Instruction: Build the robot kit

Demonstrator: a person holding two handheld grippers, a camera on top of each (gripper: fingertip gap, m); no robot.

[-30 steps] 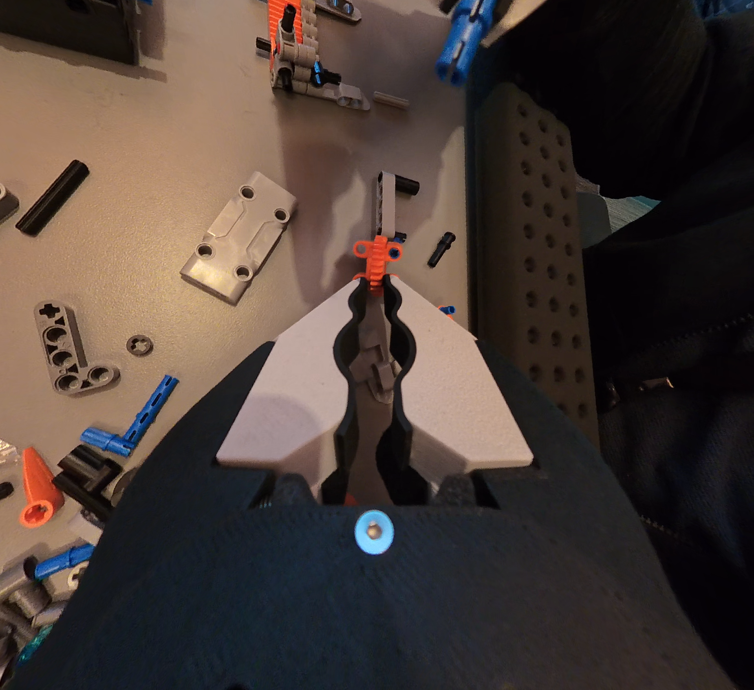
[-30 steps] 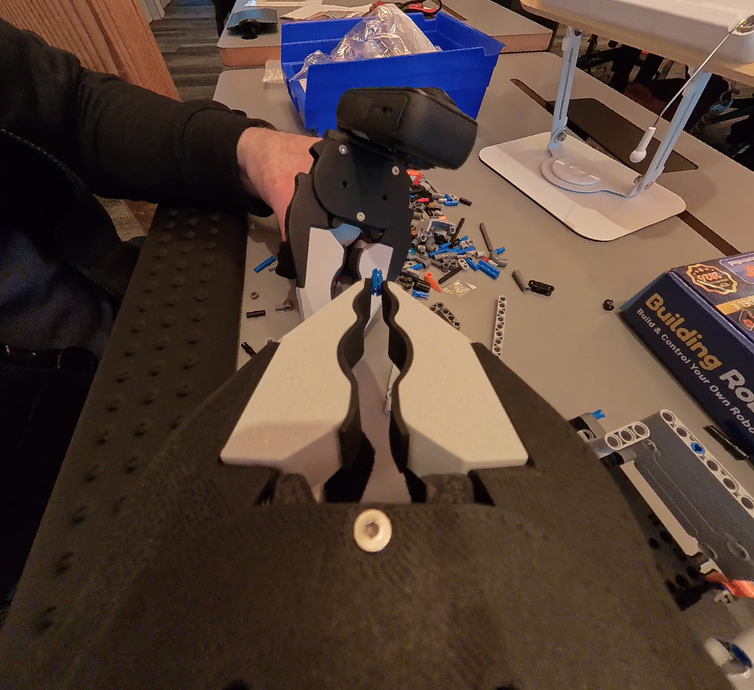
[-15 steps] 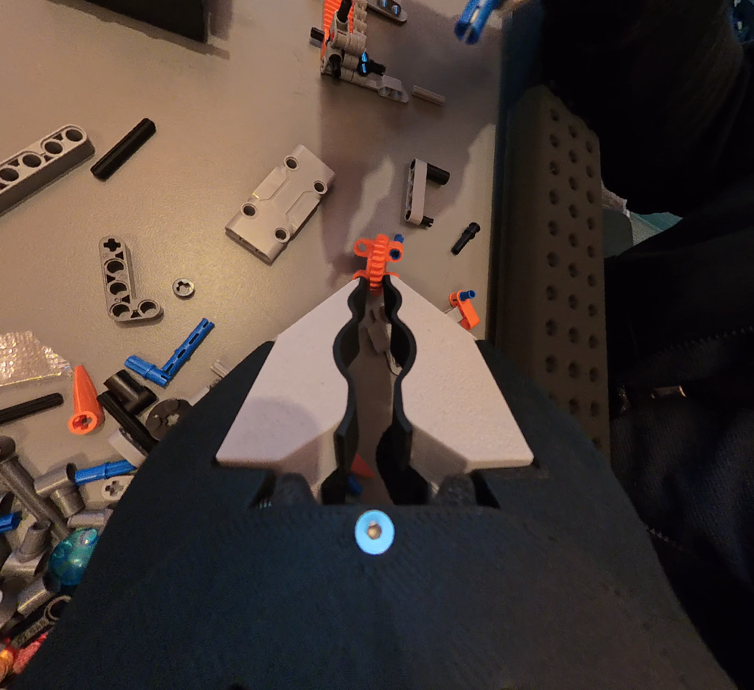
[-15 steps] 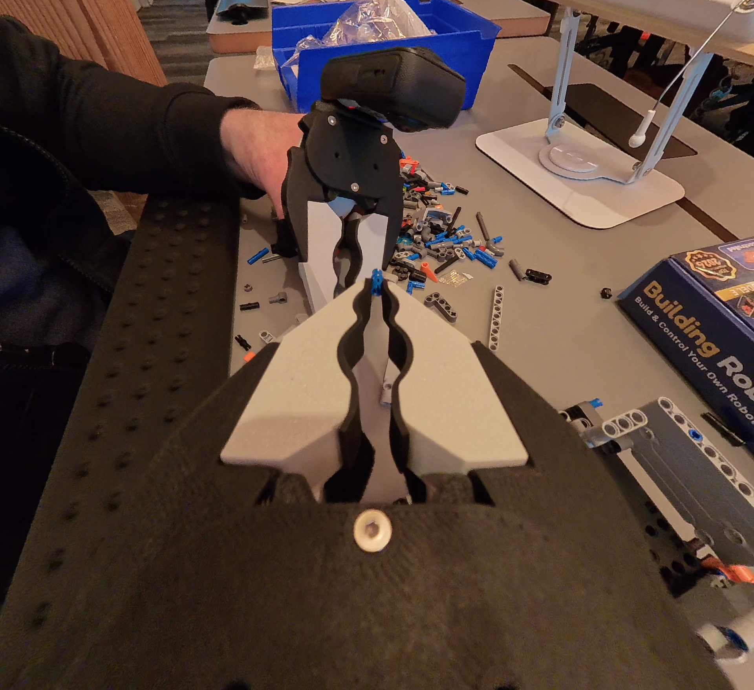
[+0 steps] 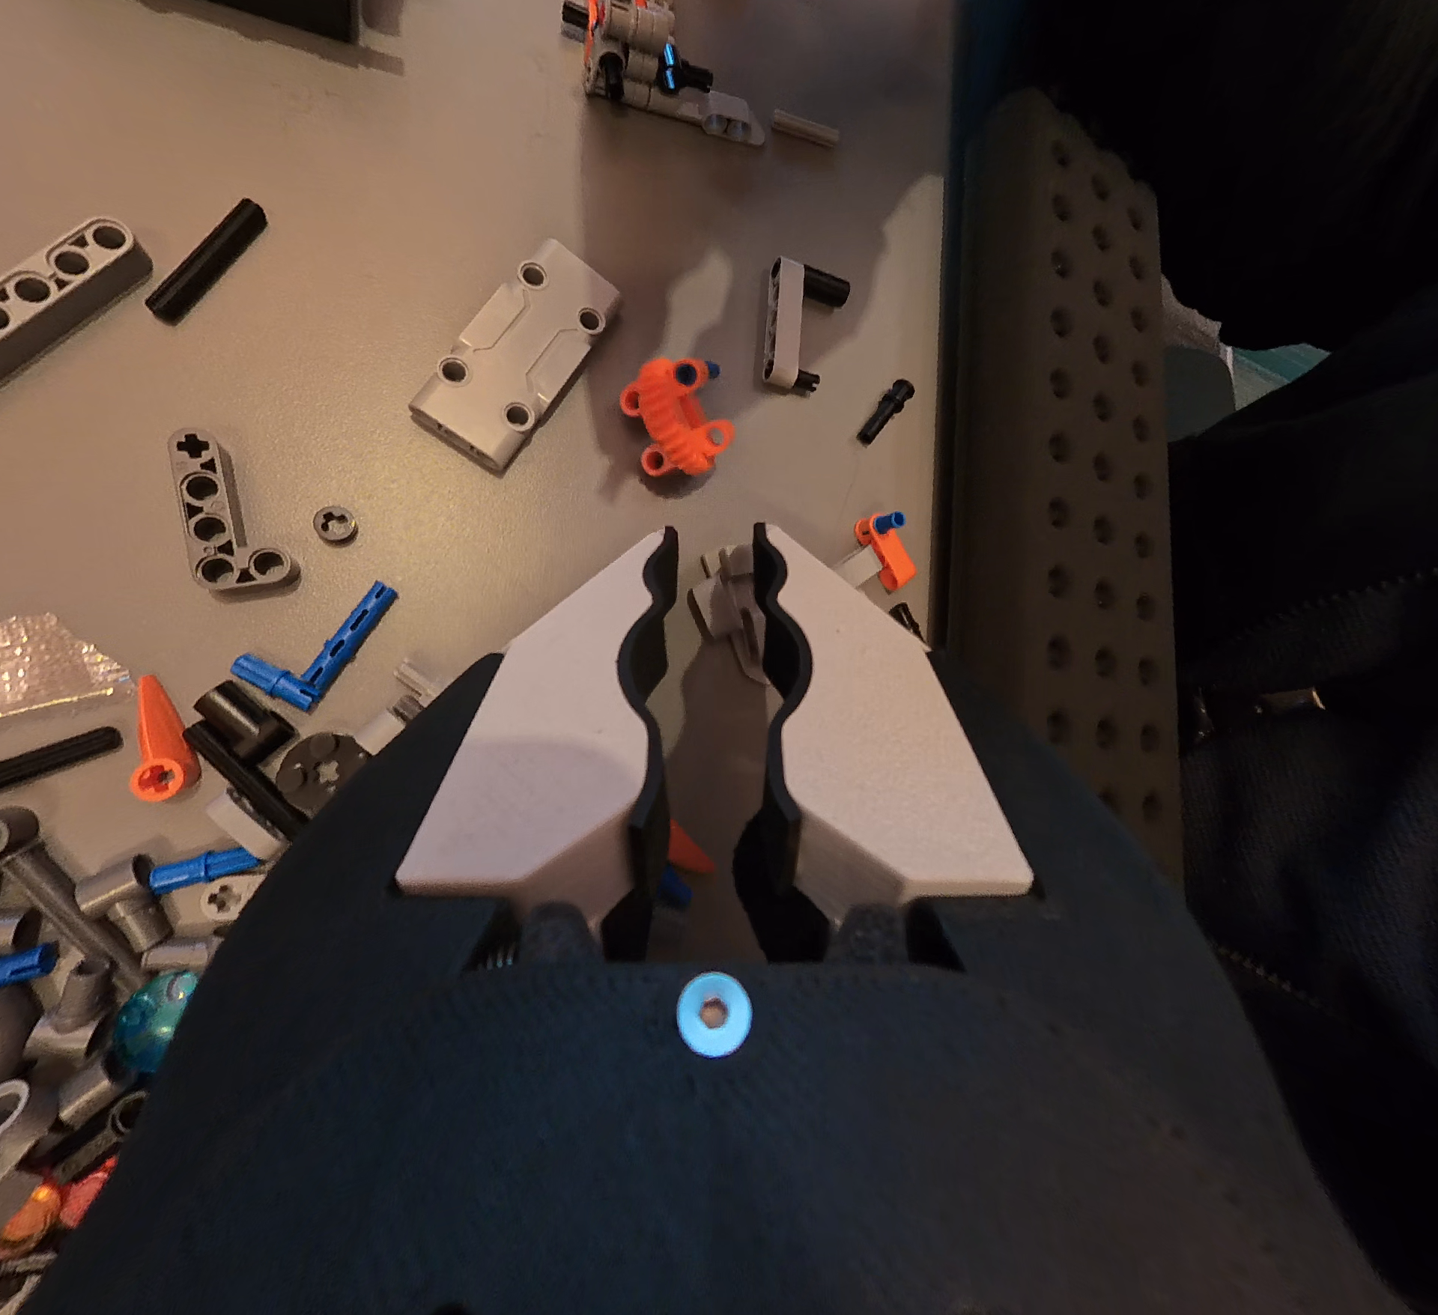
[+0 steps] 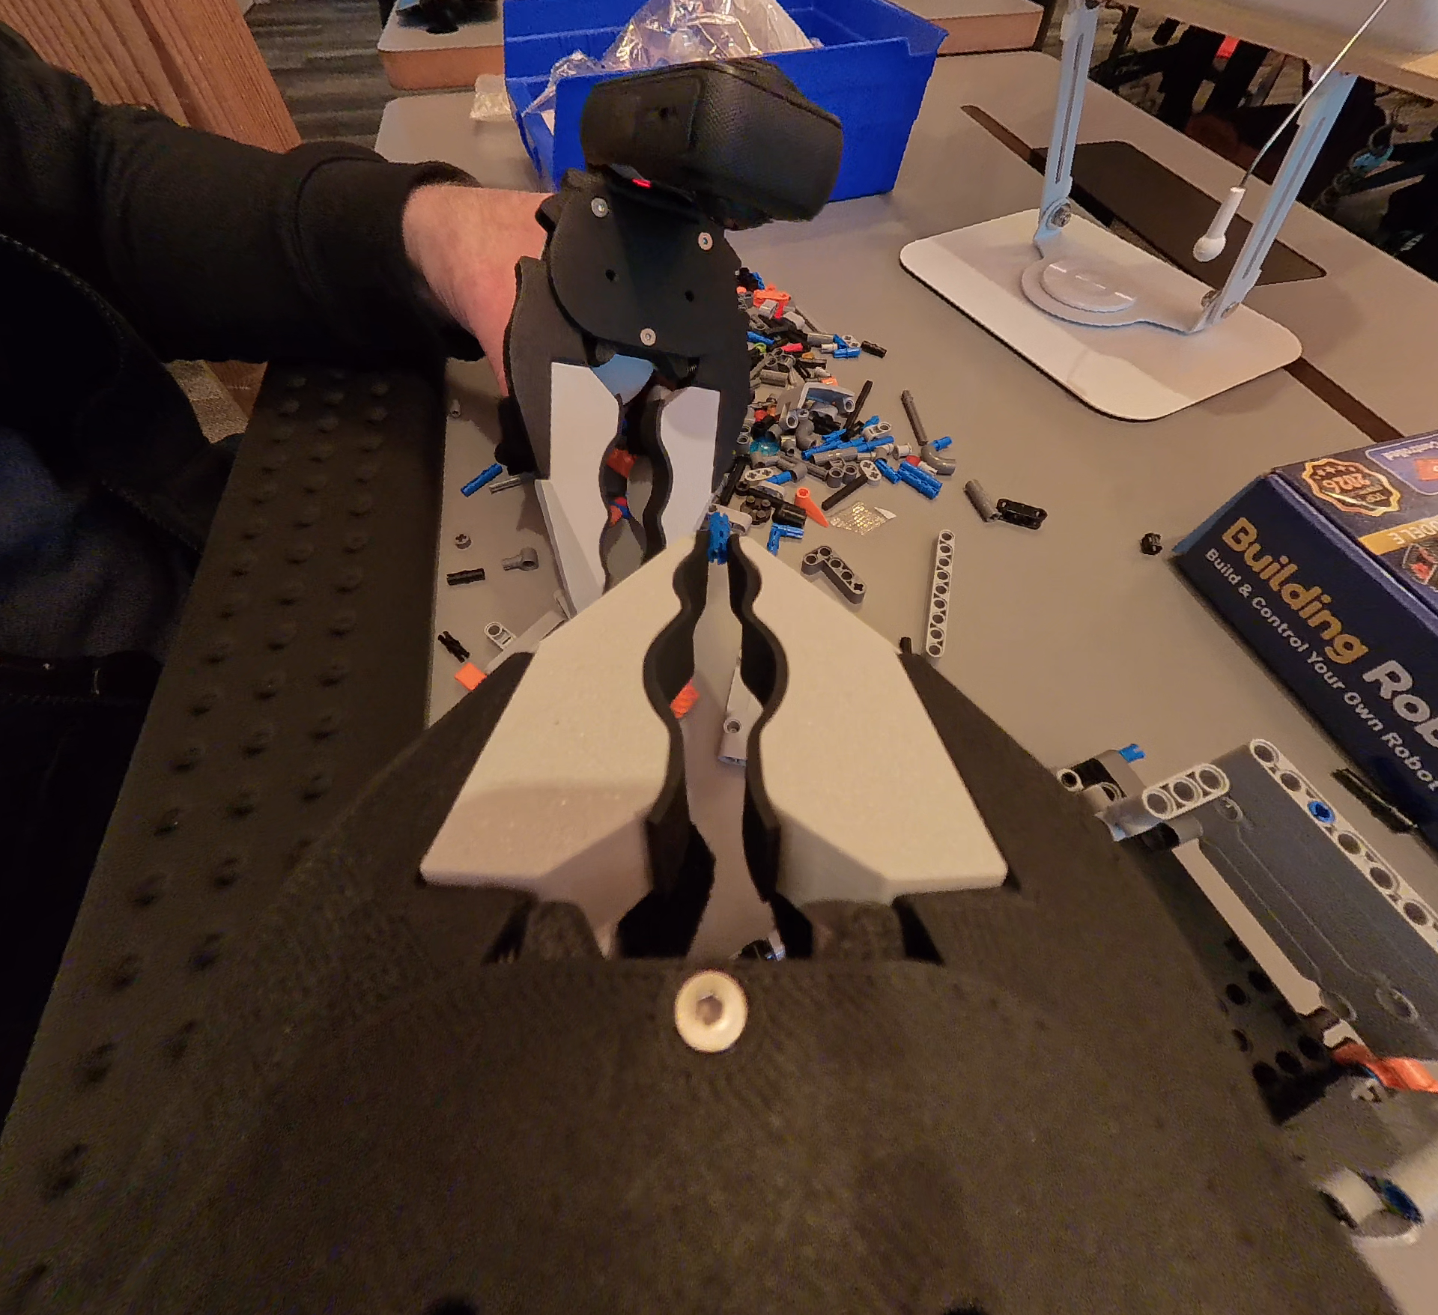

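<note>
**Left tongs released above orange connector; right tongs pinching blue pin**

Left gripper (image 5: 714, 538): jaws parted, nothing between the tips. It hangs over the grey table (image 5: 311, 134). The orange ribbed connector (image 5: 675, 415) lies flat on the table just ahead of the tips, apart from them, with a small blue pin stub at one corner. Grey rectangular plate (image 5: 515, 353) sits just left of the connector; short grey beam with black pin (image 5: 786, 322) just right of it. A small black pin (image 5: 885, 410) lies near the table edge. An orange-and-blue piece (image 5: 883, 548) rests beside the right finger.

Right gripper (image 6: 717, 548): jaws clenched on a small blue pin (image 6: 717, 531), which sticks out past the tips. It is held in the air, in front of the left gripper's fingers. A pile of loose parts (image 6: 825, 422) lies beyond; a long grey beam (image 6: 940, 591) to the right
</note>
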